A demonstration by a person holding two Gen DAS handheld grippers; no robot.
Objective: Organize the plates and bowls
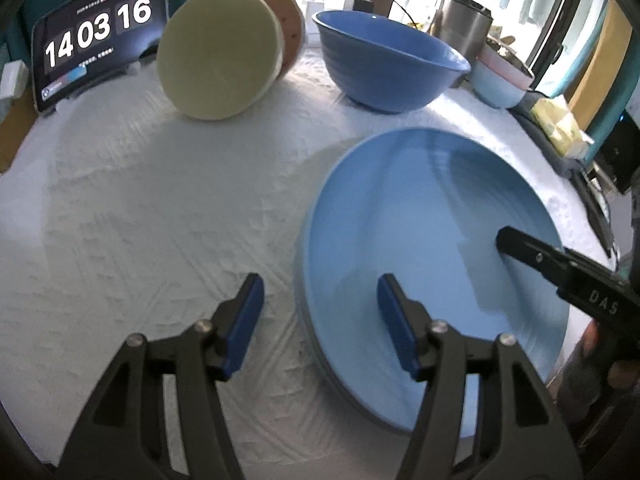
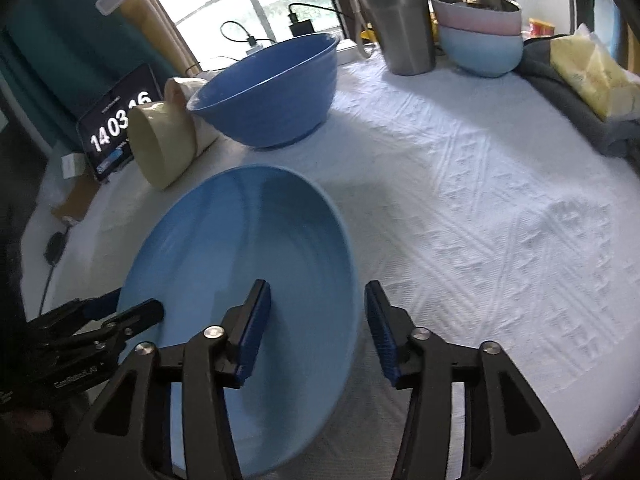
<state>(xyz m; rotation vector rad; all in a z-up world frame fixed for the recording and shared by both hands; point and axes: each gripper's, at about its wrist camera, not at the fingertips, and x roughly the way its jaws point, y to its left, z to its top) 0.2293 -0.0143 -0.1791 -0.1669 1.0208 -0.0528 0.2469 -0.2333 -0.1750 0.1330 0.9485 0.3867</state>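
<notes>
Embossed white cloth (image 2: pixel 480 208); smooth round blue plate (image 2: pixel 248 280); both tools (image 1: pixel 320 320) (image 2: pixel 318 328) agape.

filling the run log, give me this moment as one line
left claw: open, straddling plate left rim | right claw: open, straddling right rim | plate: on cloth | big bowl: behind

Light blue plate (image 1: pixel 420 216) flat on white cloth, dark blue bowl (image 1: pixel 384 60) upright behind it, cream bowl (image 1: pixel 218 54) and pink bowl (image 1: pixel 290 26) tipped on their sides
</notes>
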